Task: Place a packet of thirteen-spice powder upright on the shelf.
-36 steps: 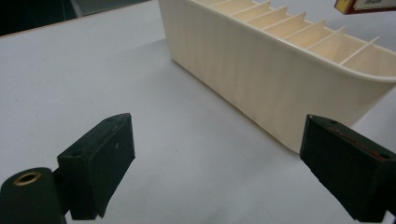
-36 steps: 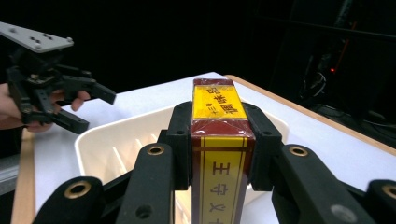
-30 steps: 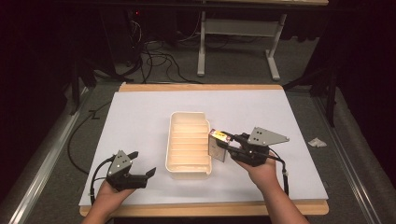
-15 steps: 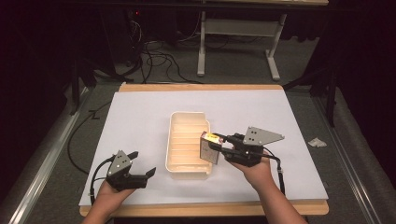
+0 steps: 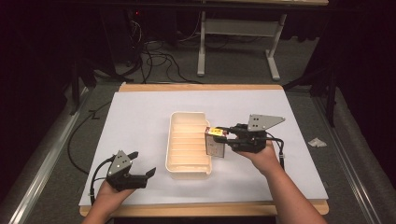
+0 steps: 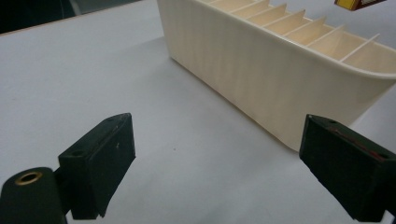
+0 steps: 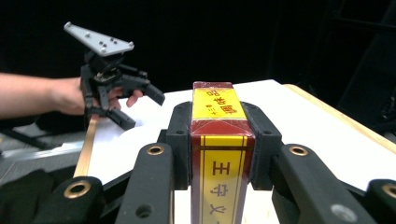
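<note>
Right gripper (image 5: 223, 138), clamped on a red-and-yellow carton (image 5: 215, 142): carried leftward since the earlier frames, the carton now overhanging the right rim of the cream slotted tray (image 5: 188, 171) instead of hanging beside it. Carton printed with red Chinese characters on yellow panels, including 王 and 守. Left gripper (image 5: 147, 170): unmoved at the table's near-left, jaws spread, empty.

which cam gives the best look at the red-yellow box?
Right gripper view: the red-and-yellow box sits close up between the right tongs, label readable. High view shows it small by the divided tray. Left gripper view catches a corner.
</note>
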